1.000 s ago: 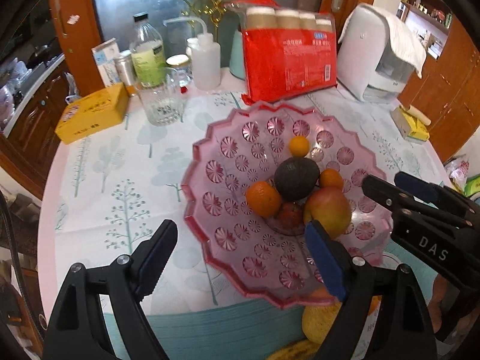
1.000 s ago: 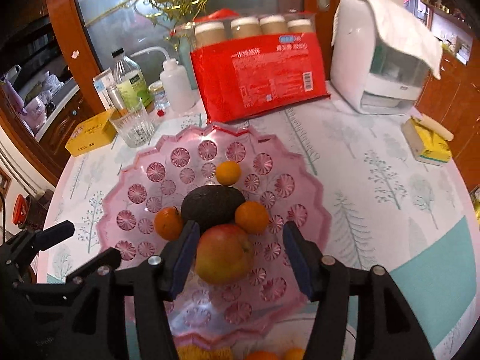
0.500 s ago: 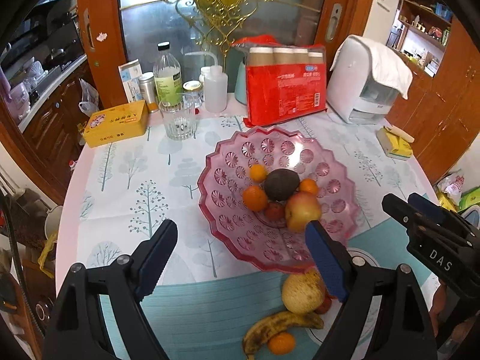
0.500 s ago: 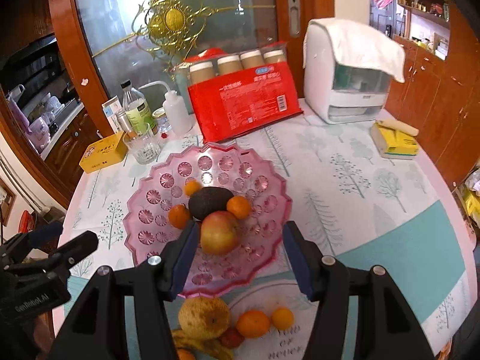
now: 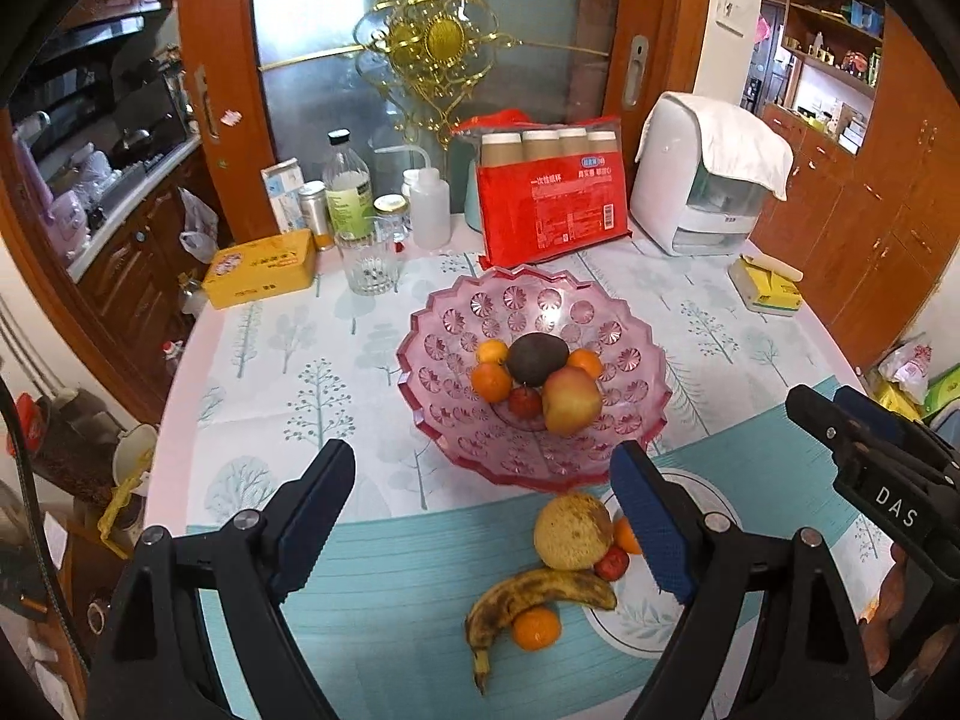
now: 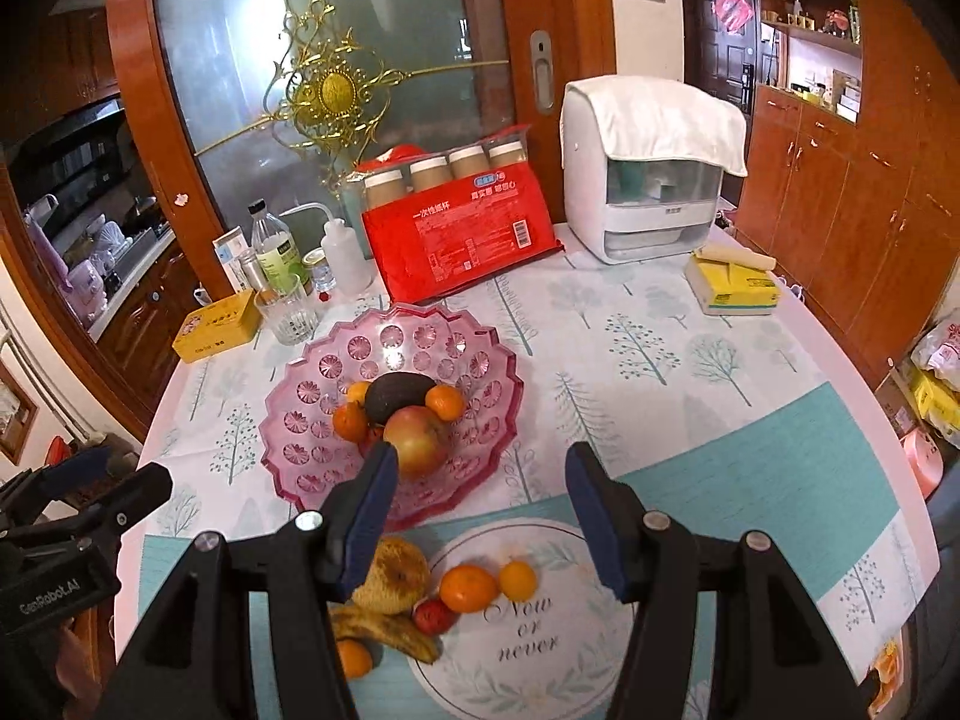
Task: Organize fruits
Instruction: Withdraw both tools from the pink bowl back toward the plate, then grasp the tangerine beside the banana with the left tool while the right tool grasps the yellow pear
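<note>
Fruits left loose near the tabletop's front edge, just before the pink scalloped glass bowl (image 6: 480,360): with both grippers (image 5: 480,516) (image 6: 480,516) agape and empty, best taken singly, round orange tangerine (image 6: 468,588) first.

Home dining rm; tablecloth (image 5: 288,372) (wood cabinets (image 6: 840,192)).

surface (image 5: 312,396): tree-print cloth
on it: pink bowl (image 5: 636,414), banana (image 5: 534,597), yellow tin (image 5: 261,267), glass (image 5: 372,264), red pack (image 5: 552,207)
</note>
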Action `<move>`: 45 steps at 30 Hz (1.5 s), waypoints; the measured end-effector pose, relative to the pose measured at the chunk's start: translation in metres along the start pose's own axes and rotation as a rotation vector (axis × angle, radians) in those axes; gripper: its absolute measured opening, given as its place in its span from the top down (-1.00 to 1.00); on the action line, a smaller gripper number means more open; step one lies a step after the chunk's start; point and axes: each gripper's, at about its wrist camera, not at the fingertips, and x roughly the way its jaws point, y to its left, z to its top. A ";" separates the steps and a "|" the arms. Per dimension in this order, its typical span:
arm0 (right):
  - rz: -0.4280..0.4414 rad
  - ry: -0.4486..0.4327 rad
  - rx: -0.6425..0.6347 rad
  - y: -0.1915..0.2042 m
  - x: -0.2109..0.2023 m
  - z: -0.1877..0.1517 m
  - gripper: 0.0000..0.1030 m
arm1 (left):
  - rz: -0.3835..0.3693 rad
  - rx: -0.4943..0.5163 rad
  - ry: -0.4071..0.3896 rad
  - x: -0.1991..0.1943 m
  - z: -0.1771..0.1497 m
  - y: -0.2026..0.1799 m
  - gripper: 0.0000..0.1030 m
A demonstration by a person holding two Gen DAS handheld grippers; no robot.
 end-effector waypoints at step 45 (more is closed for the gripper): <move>0.240 0.127 -0.061 -0.038 0.009 -0.094 -0.14 | 0.017 -0.140 0.134 0.046 -0.162 -0.014 -0.67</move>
